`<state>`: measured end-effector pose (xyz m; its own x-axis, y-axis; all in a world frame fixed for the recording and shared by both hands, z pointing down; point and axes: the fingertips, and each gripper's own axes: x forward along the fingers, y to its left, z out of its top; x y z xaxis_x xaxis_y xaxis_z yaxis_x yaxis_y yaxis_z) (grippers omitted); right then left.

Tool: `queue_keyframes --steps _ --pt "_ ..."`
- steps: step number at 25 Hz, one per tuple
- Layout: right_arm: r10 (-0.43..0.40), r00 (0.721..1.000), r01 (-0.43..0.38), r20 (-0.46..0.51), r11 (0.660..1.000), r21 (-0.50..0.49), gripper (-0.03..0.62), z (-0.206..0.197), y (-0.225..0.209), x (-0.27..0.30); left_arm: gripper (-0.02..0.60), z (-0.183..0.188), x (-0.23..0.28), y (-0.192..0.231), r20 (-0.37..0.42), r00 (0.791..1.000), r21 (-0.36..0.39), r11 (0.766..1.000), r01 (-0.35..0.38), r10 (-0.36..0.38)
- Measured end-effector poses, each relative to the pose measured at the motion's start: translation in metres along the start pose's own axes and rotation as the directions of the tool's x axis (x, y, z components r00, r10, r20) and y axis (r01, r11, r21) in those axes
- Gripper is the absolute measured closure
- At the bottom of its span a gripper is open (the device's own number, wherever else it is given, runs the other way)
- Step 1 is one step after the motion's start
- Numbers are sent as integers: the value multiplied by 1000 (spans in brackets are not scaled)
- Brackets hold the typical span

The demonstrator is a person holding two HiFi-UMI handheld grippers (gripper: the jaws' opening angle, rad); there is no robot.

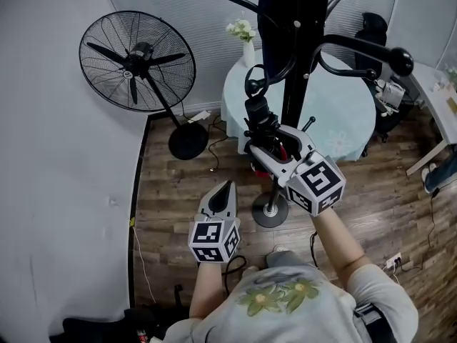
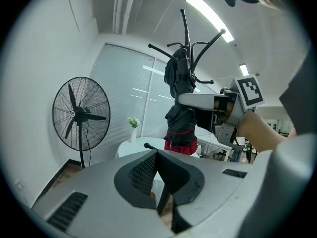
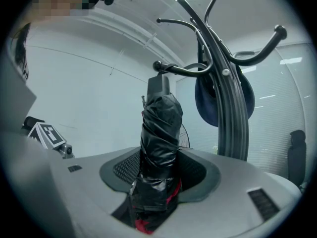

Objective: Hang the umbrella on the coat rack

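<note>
Umbrella (image 3: 159, 123) clamped in right tongs (image 3: 158, 157); left tongs (image 2: 157, 155) closed, empty.

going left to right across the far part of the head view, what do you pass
fan → vase of flowers → coat rack → office chair

Below me, the wood floor (image 1: 178, 199) carries the fan (image 1: 188, 141) on its round base, the coat rack (image 1: 270, 211) foot, and a round worktop (image 1: 343, 120) with a vase (image 1: 248, 52).
</note>
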<state>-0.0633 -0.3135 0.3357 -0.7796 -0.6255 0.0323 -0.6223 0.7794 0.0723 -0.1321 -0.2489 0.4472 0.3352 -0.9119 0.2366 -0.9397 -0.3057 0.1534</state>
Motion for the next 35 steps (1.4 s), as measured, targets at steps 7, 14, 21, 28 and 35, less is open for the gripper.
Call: queue_keyframes --steps 7,14,21,28,35 --pt "2 1000 -2 -8 1000 3 370 -4 -3 2 580 0 1 2 -1 1000 -2 1000 -4 4" --pt "-2 1000 2 -25 1000 6 370 -10 -7 4 580 0 4 2 -4 1000 -5 1000 -5 5" --pt "-16 999 17 -39 1000 20 370 -16 -14 4 580 -1 5 3 -7 1000 -5 1000 -5 5" --pt "-28 998 30 -60 999 29 370 -25 -19 4 580 0 5 2 -7 1000 -1 1000 -2 2" --pt "-35 996 40 -83 997 61 370 -37 -21 5 580 -2 4 3 -15 1000 -2 1000 0 0"
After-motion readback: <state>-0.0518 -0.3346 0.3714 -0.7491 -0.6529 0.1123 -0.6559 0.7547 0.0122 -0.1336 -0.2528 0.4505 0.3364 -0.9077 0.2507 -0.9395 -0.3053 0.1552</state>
